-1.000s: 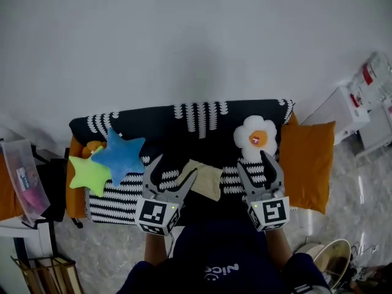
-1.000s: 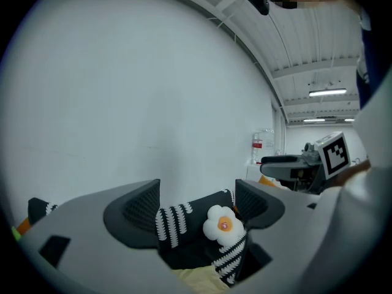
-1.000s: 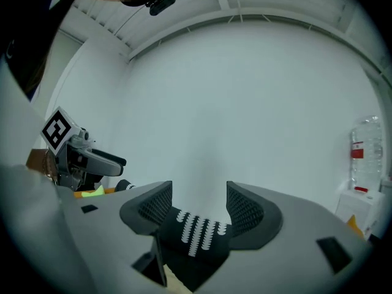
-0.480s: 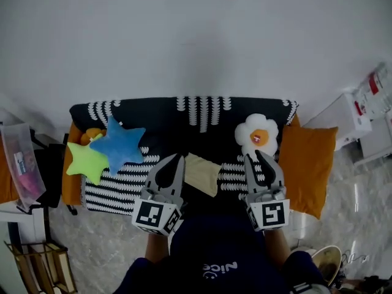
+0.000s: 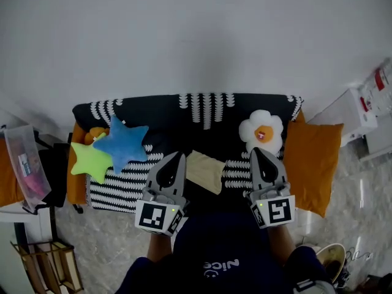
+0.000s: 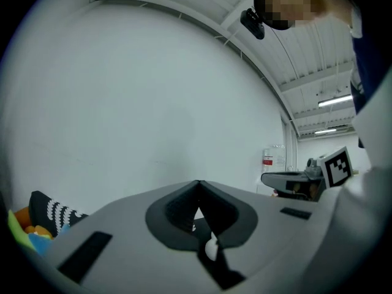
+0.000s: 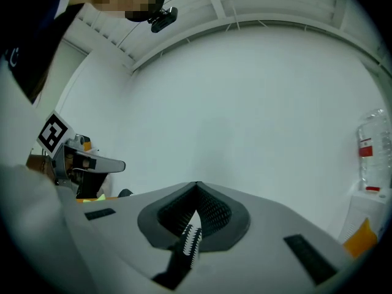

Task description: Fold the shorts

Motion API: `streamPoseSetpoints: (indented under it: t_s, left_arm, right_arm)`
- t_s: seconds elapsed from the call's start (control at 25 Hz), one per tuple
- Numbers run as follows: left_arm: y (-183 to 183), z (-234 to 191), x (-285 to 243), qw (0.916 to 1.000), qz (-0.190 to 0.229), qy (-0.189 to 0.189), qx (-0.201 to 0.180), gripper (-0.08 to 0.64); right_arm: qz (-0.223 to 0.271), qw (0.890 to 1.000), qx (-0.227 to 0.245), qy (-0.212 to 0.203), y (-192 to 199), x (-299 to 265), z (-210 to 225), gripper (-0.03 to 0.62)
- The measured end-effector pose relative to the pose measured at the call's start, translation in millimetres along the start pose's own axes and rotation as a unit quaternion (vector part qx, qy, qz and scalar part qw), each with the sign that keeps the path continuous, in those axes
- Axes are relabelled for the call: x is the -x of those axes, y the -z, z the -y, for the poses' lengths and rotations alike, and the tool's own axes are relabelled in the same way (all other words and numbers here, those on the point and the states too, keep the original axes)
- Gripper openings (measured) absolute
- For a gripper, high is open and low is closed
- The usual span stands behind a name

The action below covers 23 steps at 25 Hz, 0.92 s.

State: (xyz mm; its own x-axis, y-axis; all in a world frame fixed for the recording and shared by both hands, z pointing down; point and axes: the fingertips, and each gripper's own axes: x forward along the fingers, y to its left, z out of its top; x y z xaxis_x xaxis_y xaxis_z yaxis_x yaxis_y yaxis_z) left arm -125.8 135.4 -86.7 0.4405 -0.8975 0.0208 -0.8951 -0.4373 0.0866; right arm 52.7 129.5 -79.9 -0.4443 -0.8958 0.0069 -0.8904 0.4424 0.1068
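The shorts (image 5: 205,170) are a pale beige cloth lying bunched on the black-and-white blanket (image 5: 202,110) that covers a sofa. In the head view they lie between my two grippers, touched by neither. My left gripper (image 5: 178,154) is just left of them and held level, its jaws just closed together on nothing. My right gripper (image 5: 255,150) is to their right, also just closed and empty. In the left gripper view the left gripper (image 6: 198,183) points at a bare white wall. The right gripper (image 7: 196,185) does the same in its own view.
A blue star pillow (image 5: 122,144) and a green one (image 5: 89,162) lie on the sofa's left. A fried-egg pillow (image 5: 264,131) and an orange cushion (image 5: 312,158) are at its right. A clear bin (image 5: 24,170) stands at the left, white boxes (image 5: 367,94) at the right.
Both grippers' jaws went from wide open to shut, with nothing caught between them. The hands have stayed above the sofa's front edge.
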Motion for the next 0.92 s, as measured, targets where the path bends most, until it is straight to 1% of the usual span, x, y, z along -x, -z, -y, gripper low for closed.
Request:
streamPoseSetpoints:
  t_s: [0.24, 0.4, 0.68, 0.92]
  left_arm:
    - [-5, 0, -4, 0.9999, 0.008, 0.008, -0.005, 0.002]
    - [-3, -3, -8, 0.9998, 0.004, -0.003, -0.017, 0.002]
    - [-5, -4, -13, 0.9992, 0.002, -0.015, -0.038, 0.002]
    - [-4, -6, -15, 0.9989, 0.000, -0.017, -0.043, 0.002]
  right_arm:
    - [-0.016, 0.999, 0.031, 0.000, 1, -8, 5, 0.008]
    - [0.006, 1.000, 0.027, 0.006, -2, -11, 9, 0.008]
    - [-0.001, 0.999, 0.035, 0.009, -1, -9, 20, 0.007]
    - [-0.005, 0.999, 0.034, 0.012, 2, -12, 24, 0.007]
